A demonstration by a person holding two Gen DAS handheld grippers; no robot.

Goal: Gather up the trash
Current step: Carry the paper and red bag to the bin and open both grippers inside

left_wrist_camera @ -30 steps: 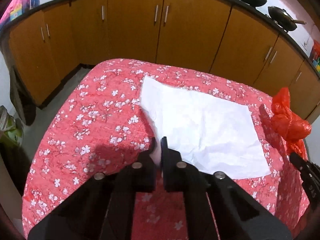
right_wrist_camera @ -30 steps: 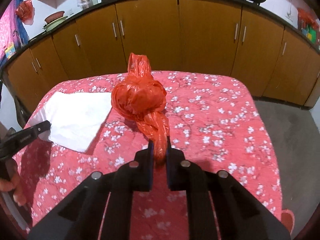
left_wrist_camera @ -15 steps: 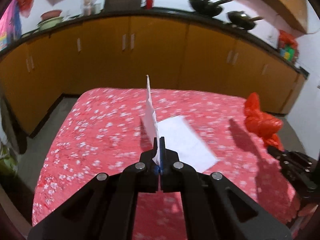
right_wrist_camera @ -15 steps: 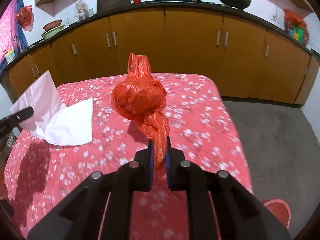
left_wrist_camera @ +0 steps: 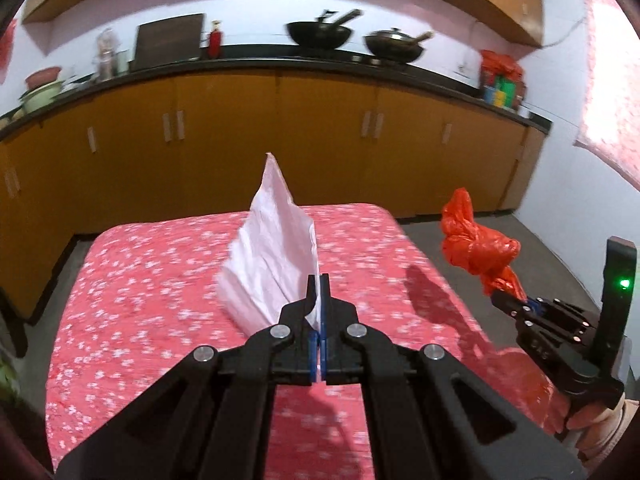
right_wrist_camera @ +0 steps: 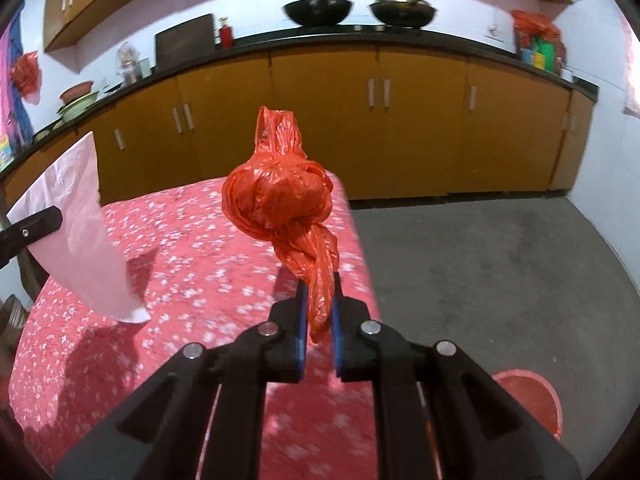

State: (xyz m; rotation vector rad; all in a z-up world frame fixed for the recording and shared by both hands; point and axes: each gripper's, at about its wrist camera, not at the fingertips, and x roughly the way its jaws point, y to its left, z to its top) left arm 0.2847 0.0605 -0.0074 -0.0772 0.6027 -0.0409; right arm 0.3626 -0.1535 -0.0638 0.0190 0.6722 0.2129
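The left gripper is squeezed tight on one edge of the white paper, so the sheet stands up in front of it like a little sail and its far end hangs down toward the red flowery cloth. Holding it by the edge probably keeps the paper from slipping while it is carried. The right gripper is squeezed on the twisted tail of the orange plastic bag, and the knotted ball of the bag sits up just ahead of it, off the cloth. The tail is thin and easy to pinch, which seems to be why it is held there. From the right gripper, the paper is far off to the left, and a red bucket sits low on the floor to its right; that may be where the trash goes. Beyond both grippers are the brown cupboards, with dark pans on the counter above them. A second ago the paper lay flat on the cloth with only its near edge in the left gripper. Now it is lifted up, with only its far end near the cloth. The bag was already held up then, but both grippers have turned toward the right, so more grey floor shows.
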